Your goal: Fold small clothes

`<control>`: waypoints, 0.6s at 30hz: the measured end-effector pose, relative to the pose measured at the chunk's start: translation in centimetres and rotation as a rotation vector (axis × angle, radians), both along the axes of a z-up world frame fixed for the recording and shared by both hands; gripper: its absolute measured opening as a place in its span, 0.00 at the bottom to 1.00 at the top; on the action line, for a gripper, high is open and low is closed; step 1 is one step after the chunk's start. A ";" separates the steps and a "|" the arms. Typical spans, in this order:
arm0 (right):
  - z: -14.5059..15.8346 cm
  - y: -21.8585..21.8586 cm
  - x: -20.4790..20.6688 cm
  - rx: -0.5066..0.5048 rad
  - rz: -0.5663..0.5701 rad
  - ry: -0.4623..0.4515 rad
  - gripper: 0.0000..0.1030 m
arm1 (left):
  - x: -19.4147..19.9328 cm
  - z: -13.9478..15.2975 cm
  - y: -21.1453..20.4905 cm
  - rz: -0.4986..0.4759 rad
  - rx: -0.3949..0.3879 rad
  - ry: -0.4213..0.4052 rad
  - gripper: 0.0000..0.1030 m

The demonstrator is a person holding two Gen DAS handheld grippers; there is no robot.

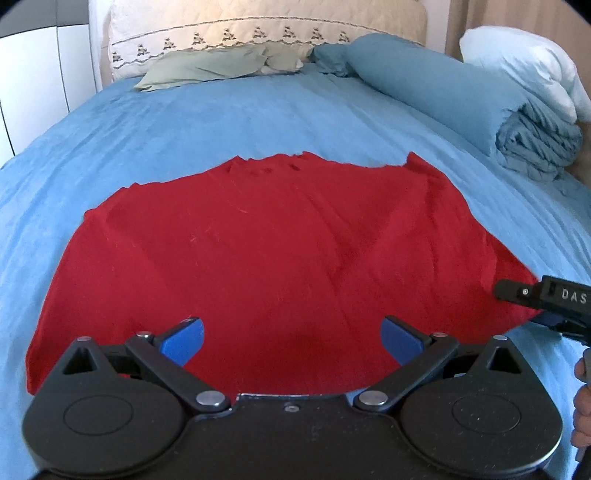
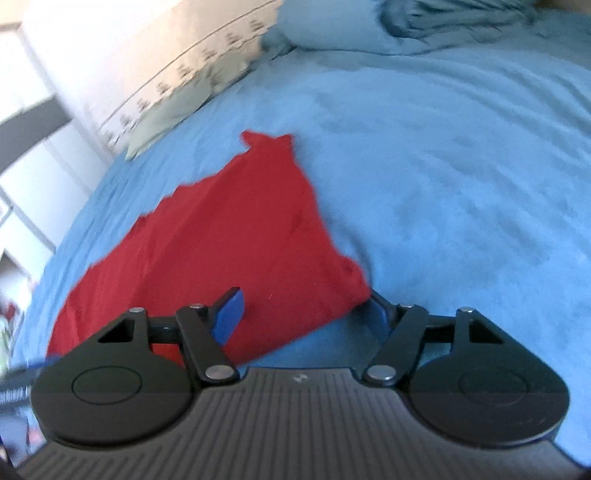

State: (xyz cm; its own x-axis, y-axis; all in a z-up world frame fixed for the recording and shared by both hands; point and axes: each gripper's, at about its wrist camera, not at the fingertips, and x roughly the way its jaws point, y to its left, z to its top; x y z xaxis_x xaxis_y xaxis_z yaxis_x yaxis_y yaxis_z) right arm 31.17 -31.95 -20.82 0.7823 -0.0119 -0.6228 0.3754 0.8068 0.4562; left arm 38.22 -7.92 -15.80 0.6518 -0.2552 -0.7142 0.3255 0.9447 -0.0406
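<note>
A red garment lies spread flat on the blue bedsheet. My left gripper is open, its blue pads wide apart just above the garment's near edge. My right gripper is open at the garment's right corner; the corner lies between its jaws, with the right pad partly hidden under the cloth. The right gripper also shows in the left wrist view at the garment's right edge.
A rolled blue duvet and a white pillow lie at the right of the bed. A green cloth and a cream embroidered headboard cover are at the far end. A white wardrobe stands left.
</note>
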 end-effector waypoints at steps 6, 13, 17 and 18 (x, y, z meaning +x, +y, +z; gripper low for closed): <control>-0.3 -1.2 0.6 0.054 -0.071 -0.029 0.70 | 1.6 -0.1 0.3 0.036 -0.009 0.004 1.00; -1.1 -0.7 0.2 0.067 -0.081 -0.038 0.50 | 2.9 -0.4 0.3 0.061 0.007 0.006 1.00; -0.9 -0.5 0.9 0.039 -0.088 -0.027 0.30 | 4.0 -0.6 0.2 0.085 0.048 -0.015 0.98; -0.7 -0.3 0.9 0.037 -0.079 -0.024 0.29 | 4.4 -0.7 0.2 0.093 0.053 -0.019 0.98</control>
State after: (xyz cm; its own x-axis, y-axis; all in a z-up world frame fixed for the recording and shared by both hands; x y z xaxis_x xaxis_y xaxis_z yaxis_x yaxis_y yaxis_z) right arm 32.12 -32.26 -21.54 0.7948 -0.0515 -0.6047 0.4259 0.7573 0.4952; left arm 42.62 -7.68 -16.53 0.6842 -0.1551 -0.7126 0.2364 0.9715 0.0156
